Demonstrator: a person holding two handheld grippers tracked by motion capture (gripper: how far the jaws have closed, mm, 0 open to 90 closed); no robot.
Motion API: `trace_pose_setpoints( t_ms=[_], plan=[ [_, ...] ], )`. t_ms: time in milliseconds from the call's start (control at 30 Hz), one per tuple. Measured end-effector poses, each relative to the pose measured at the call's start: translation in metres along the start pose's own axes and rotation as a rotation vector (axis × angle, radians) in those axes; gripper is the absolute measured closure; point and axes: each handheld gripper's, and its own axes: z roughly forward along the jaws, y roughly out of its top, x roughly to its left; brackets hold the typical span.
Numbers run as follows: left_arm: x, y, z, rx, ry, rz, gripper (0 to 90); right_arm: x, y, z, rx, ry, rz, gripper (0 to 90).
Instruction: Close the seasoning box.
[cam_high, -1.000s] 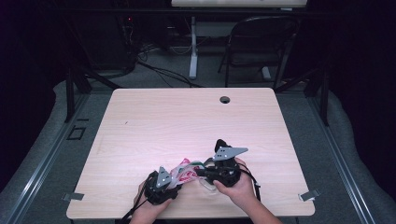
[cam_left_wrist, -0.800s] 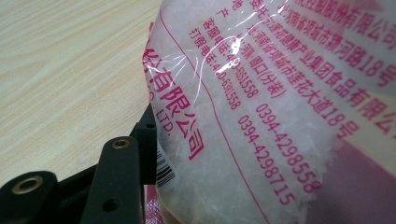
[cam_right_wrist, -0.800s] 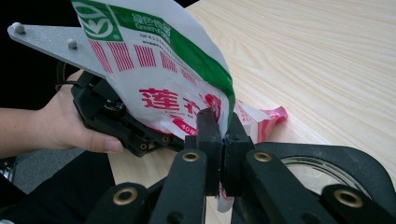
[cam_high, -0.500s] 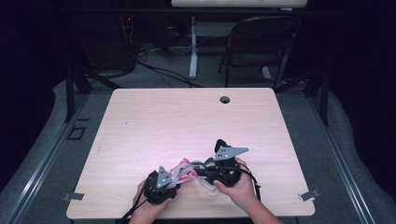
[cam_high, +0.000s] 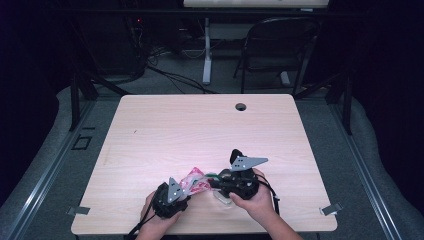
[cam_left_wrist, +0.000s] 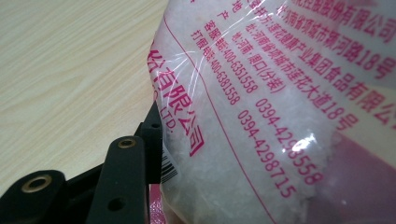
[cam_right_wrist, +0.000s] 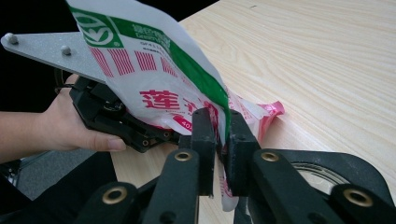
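Gripping bag (cam_high: 195, 181), both grippers (cam_high: 212, 181) low, facing inward

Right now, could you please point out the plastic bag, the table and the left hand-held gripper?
plastic bag (cam_right_wrist: 154, 70), right gripper view, printed front.
table (cam_high: 200, 130), high view, bare wooden top.
left hand-held gripper (cam_high: 170, 200), high view, black body.

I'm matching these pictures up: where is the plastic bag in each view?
High view: bag at the table's near edge, between the two grippers.
Left gripper view: bag across the right, close up.
Right gripper view: bag centre-left, above the jaws.
Shared landmark: the wooden table.
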Motion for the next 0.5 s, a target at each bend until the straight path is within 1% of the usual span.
trace_pose_setpoints(
  t_ms=[133, 300, 500],
  plan=[
    [0.0, 0.002, -0.002, -0.007, 0.016, 0.016, 55.0, 0.0, 0.0, -0.001, -0.012, 0.005, -0.001, 79.6],
    [0.001, 0.002, -0.003, -0.023, 0.04, 0.014, 55.2, 0.0, 0.002, -0.005, -0.028, 0.004, -0.001, 76.0],
    [0.003, 0.003, -0.006, -0.024, 0.065, 0.025, 55.4, 0.002, 0.004, -0.011, -0.047, -0.002, -0.011, 74.3]
  ],
)
